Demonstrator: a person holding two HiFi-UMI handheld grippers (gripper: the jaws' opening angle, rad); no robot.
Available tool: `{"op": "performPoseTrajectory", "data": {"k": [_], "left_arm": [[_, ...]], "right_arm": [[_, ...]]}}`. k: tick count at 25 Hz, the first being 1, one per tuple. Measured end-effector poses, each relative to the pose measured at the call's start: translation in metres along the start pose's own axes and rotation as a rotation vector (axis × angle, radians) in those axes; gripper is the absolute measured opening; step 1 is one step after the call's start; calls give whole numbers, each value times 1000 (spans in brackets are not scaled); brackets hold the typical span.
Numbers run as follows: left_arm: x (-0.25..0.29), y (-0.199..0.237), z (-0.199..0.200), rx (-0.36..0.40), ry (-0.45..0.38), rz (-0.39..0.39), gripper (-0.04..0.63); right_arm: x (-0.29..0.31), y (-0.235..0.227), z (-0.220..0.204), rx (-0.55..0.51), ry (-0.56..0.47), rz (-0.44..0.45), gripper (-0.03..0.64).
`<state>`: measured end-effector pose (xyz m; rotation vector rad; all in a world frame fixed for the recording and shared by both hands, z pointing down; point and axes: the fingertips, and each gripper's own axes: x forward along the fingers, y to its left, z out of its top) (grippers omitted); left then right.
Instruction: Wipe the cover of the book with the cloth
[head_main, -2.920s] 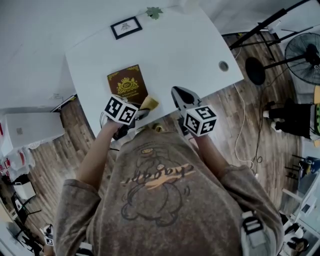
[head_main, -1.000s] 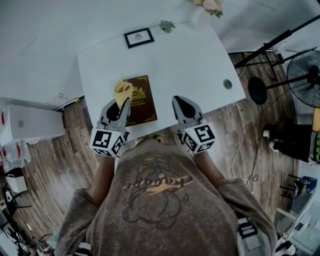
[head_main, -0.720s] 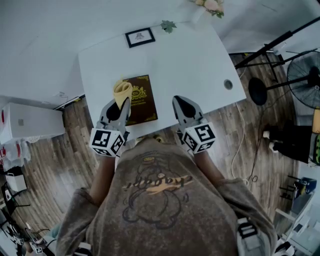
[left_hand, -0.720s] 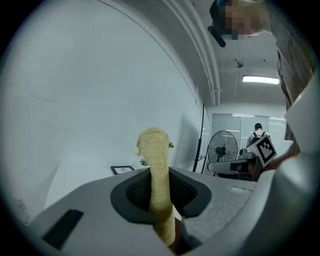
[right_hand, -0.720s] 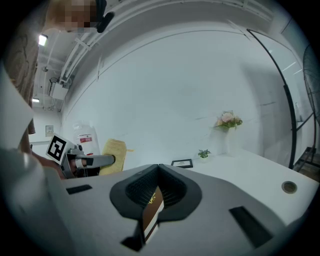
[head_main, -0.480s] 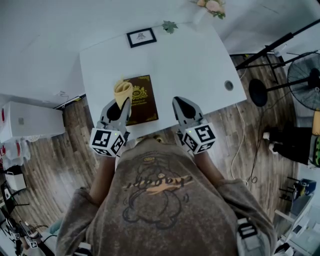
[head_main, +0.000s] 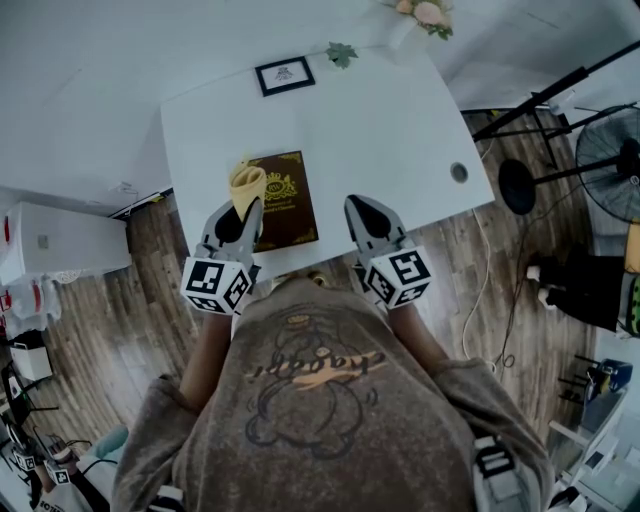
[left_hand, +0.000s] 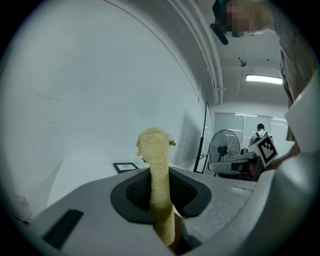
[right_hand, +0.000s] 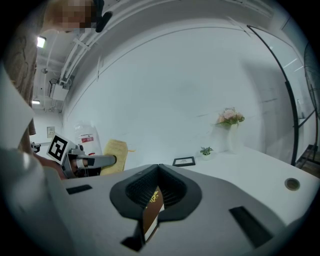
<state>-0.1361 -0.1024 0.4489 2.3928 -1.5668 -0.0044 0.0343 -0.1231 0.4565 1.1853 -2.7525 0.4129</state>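
A brown book (head_main: 288, 205) with a gold emblem lies flat on the white table (head_main: 380, 120), near its front edge. My left gripper (head_main: 245, 205) is shut on a folded yellow cloth (head_main: 246, 180), which sticks out past the jaws over the book's far left corner. In the left gripper view the cloth (left_hand: 156, 165) stands up between the jaws. I cannot tell whether it touches the cover. My right gripper (head_main: 362, 203) hovers to the right of the book, shut and empty. A sliver of the book (right_hand: 151, 202) shows behind its jaws, and the cloth (right_hand: 114, 150) appears at left.
A small framed picture (head_main: 283, 74) and a little plant (head_main: 341, 53) sit at the table's far edge, with pink flowers (head_main: 425, 12) at the far right corner. A cable hole (head_main: 459, 173) is near the right edge. A fan (head_main: 610, 150) stands on the floor at right.
Since 2.9 s ago my left gripper has carried the cloth from the book's near right corner to its far left corner. Over the last second nothing has visibly moved.
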Motion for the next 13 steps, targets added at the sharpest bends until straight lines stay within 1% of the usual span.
{"op": "performPoseTrajectory", "data": {"k": [13], "left_arm": [[5, 6, -2, -17, 21, 7, 58]], "right_arm": [[7, 0, 1, 1, 16, 15, 2]]}}
